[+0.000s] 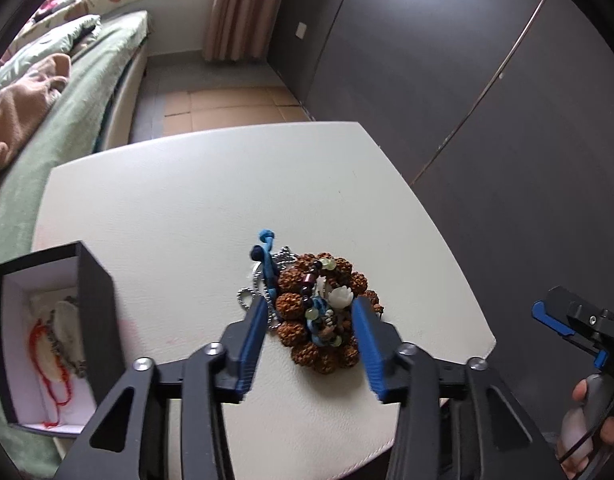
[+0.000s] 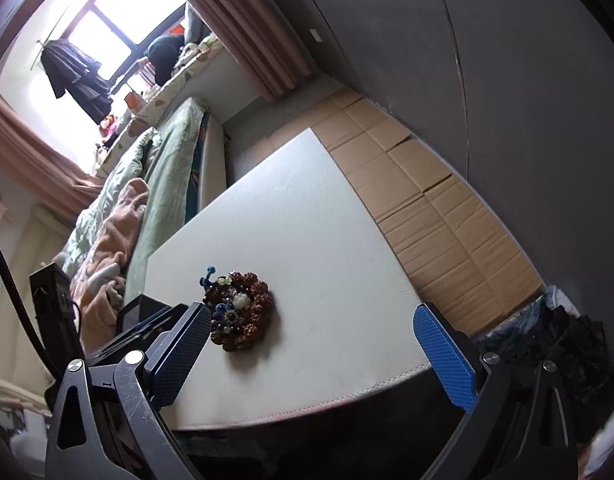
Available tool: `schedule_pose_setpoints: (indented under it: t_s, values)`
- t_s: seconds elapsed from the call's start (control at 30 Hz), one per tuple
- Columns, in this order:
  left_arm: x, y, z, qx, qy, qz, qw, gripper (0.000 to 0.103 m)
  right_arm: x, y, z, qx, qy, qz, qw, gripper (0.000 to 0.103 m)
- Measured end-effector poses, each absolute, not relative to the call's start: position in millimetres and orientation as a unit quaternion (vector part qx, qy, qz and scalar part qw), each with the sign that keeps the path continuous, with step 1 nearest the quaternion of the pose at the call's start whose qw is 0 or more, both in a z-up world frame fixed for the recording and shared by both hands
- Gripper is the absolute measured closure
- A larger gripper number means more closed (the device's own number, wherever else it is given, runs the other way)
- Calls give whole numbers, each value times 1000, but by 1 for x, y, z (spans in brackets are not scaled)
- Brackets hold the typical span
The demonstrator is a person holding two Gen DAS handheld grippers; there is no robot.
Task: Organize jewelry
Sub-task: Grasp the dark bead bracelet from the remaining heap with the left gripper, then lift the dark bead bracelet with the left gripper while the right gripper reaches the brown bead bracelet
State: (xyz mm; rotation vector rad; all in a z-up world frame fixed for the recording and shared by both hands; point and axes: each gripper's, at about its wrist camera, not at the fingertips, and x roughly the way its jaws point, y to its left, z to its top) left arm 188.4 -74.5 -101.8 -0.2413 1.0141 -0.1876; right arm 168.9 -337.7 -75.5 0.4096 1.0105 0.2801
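Note:
A heap of jewelry lies on the white table [image 1: 187, 208]: a brown seed-bead bracelet [image 1: 295, 302], a blue cord [image 1: 267, 256], a silver ball chain [image 1: 247, 296] and a white flower bead [image 1: 342, 295]. My left gripper [image 1: 309, 308] is open, its blue fingers standing either side of the heap just above it. A black box [image 1: 95, 300] at the left holds a red cord [image 1: 53, 384] and other pieces. My right gripper [image 2: 313, 320] is open and empty at the table's near edge; the heap [image 2: 241, 316] lies close to its left finger.
A bed with green bedding [image 1: 67, 120] runs along the table's left side. Dark wardrobe doors [image 1: 467, 80] stand to the right. Cardboard sheets [image 2: 427, 200] cover the floor beyond the table. The right gripper also shows in the left wrist view [image 1: 555, 320].

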Motion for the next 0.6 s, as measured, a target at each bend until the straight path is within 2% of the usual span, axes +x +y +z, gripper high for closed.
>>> schedule_pose_setpoints:
  t_s: [0.13, 0.3, 0.33, 0.43, 0.6]
  values:
    - [196, -83, -109, -102, 490, -82, 862, 69, 175, -332, -80, 190, 488, 135, 841, 3]
    - [196, -94, -117, -53, 492, -57, 867, 72, 178, -326, -83, 181, 495, 134, 839, 3]
    - [196, -95, -118, -47, 493, -57, 867, 79, 178, -325, -85, 180, 498, 132, 838, 3]
    - [193, -100, -119, -11, 484, -45, 874, 92, 181, -325, -87, 178, 503, 128, 836, 3]
    - [183, -93, -113, -2, 471, -62, 880, 95, 181, -326, -87, 177, 502, 128, 837, 3]
